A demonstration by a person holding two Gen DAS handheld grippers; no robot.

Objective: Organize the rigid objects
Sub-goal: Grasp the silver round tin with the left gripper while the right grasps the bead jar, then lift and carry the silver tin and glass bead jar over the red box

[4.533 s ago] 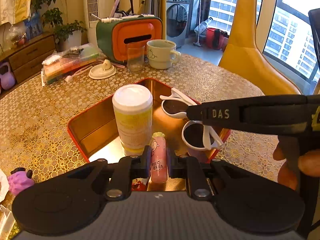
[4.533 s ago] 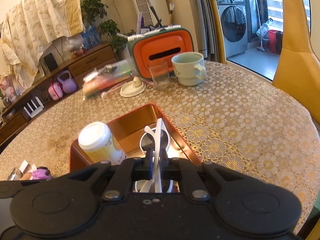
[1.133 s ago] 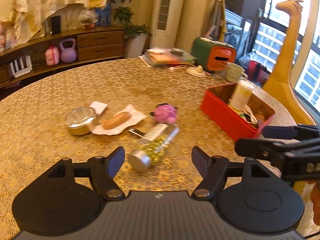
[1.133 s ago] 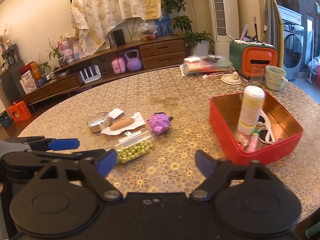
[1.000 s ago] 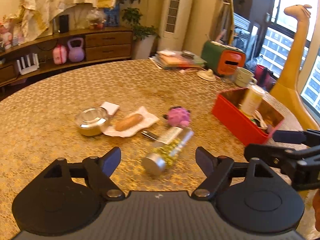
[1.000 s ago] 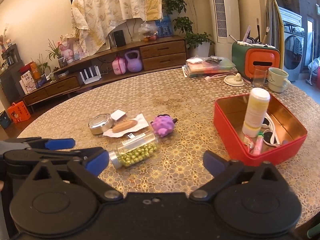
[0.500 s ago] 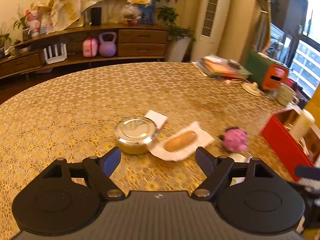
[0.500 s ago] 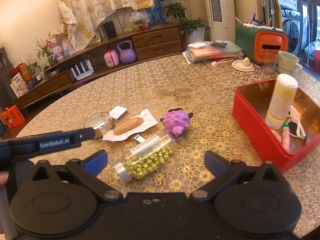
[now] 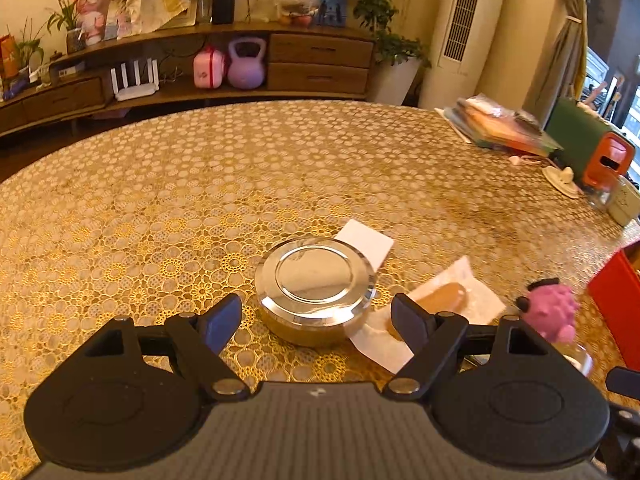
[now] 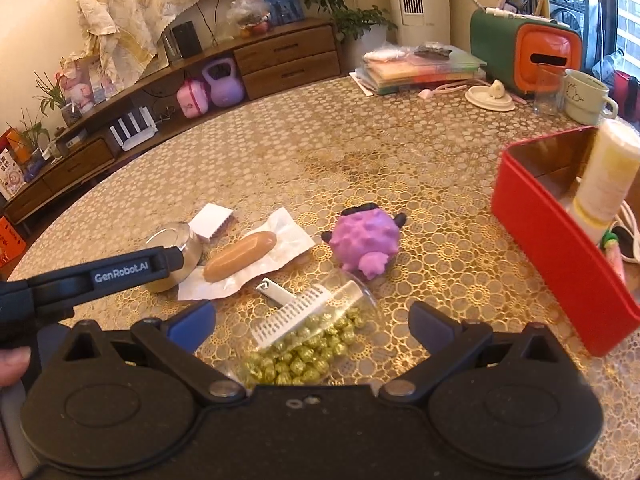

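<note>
On the round worktop point(image 9: 168, 184) with its gold lace-pattern cover, the left gripper point(image 9: 316, 316) hangs with its jaws spread wide and empty, one on either side of a shiny round metal tin point(image 9: 315, 286) that sits between them without being touched. A white card point(image 9: 366, 240) lies at the tin's 1 o'clock, partly tucked behind it. At the tin's 3 o'clock a sausage-shaped bun point(image 9: 438, 300) rests on a white paper wrapper point(image 9: 476, 298), and further toward 3 o'clock stands a purple spiky toy point(image 9: 552, 314).

In the right wrist view, the right gripper point(image 10: 312, 324) is likewise released, its jaws standing apart and holding nothing. Between them, close to the camera, lies a clear jar of gold beads point(image 10: 316, 344) on its side with a white comb-like piece point(image 10: 298, 314) across it. Whether the jaws touch the jar cannot be told. The purple toy point(image 10: 366, 246) sits at the jar's 12 o'clock, the bun point(image 10: 240, 256) at its 10 o'clock. The left gripper's finger crosses in from 9 o'clock, over the tin point(image 10: 180, 246).

At 3 o'clock stands the red box point(image 10: 560, 256), holding an upright cream bottle point(image 10: 606, 176) and, at its near corner, white-framed sunglasses point(image 10: 632, 236) and a pink tube point(image 10: 618, 262). At the far edge, around 1 o'clock, are a green-and-orange case point(image 10: 524, 50), a mug point(image 10: 588, 96) and a stack of books point(image 10: 420, 66).
</note>
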